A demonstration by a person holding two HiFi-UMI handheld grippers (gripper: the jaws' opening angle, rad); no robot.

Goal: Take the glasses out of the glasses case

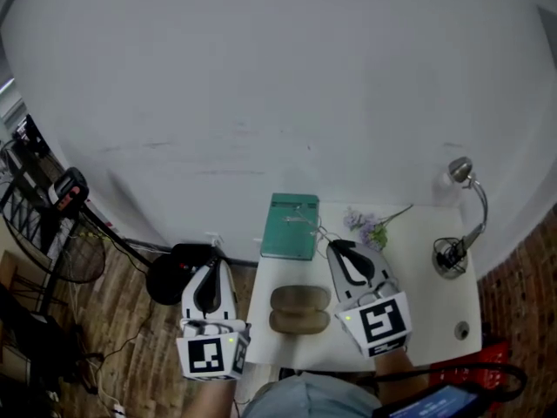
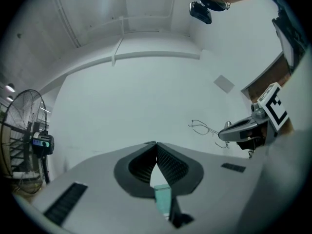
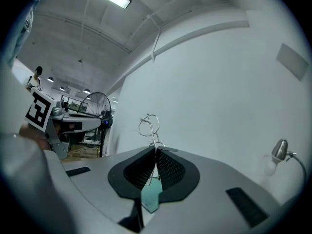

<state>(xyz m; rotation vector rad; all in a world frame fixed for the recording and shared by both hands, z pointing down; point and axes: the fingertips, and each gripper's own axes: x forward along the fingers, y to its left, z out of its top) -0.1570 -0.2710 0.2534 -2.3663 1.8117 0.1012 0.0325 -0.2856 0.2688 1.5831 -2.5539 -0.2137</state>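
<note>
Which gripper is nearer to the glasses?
Right. The right gripper is shut on the glasses, pinching their wire frame; the left gripper, shut and empty, is apart from them, off to their left.

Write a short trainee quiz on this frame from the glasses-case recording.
1. True or false: the right gripper is shut on the glasses.
2. What lies on the table just beyond the glasses case, farther from the person? A) green book B) mug C) keyboard
3. Fill in: the left gripper has its jaws together and holds ____.
Key: 1 true; 2 A; 3 nothing.
</note>
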